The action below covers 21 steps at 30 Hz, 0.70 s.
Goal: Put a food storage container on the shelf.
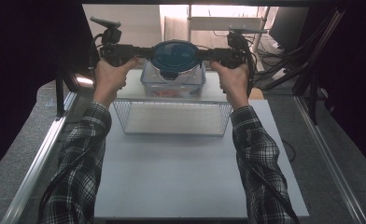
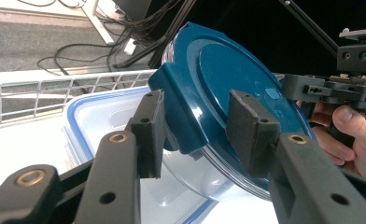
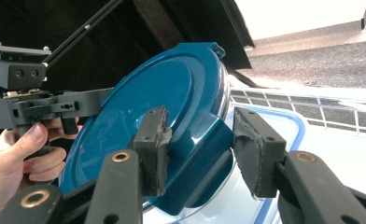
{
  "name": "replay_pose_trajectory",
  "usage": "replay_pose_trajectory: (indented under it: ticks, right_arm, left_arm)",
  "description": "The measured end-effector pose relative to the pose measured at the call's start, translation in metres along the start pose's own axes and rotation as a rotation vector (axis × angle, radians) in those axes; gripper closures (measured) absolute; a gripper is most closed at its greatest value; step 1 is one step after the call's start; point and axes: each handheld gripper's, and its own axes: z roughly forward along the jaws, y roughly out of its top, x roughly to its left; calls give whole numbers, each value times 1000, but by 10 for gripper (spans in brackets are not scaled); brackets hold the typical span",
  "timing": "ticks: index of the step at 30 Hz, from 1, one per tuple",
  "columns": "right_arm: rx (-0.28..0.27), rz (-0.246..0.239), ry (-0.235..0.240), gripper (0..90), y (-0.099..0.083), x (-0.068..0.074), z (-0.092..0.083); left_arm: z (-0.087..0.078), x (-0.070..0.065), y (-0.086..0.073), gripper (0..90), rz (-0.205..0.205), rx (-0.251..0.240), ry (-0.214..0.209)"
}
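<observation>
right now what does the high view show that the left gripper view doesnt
High view alone: both plaid sleeves, the white tabletop, the wire basket's front wall, and the round container held above a clear rectangular container that stands on the basket.

Left gripper view alone: the left gripper's pads on either side of a lid latch, with the round container's clear body below the lid, and floor cables.

Both: the blue-lidded round container, the right gripper in its hand, and the basket's wire rim.
</observation>
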Motion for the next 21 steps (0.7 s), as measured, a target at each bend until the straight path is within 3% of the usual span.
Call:
replay_pose_trajectory:
  ticks: [10, 12, 14, 15, 16, 18, 21]
  right_arm:
    - [-26, -23, -35, 577, 3, 1, 4]
    - [-30, -35, -49, 574, 3, 3, 4]
    - [-33, -96, -68, 522, 2, 8, -1]
    - [-48, -113, -56, 515, 1, 9, -5]
    - [-60, -129, -31, 493, 0, 11, -10]
    - [-64, -140, -25, 475, 0, 12, -13]
    - [-39, -219, -9, 406, -8, 19, -26]
  left_arm:
    - [-1, -3, -3, 559, 13, -12, 21]
    - [-1, -6, -3, 523, 37, -18, 44]
    - [-3, -9, -4, 481, 70, -23, 52]
    - [-8, -12, -6, 467, 102, -45, 32]
    - [-9, -12, -7, 460, 108, -48, 30]
    - [-11, -14, -9, 449, 122, -53, 28]
    - [-15, -18, -19, 378, 161, -46, 25]
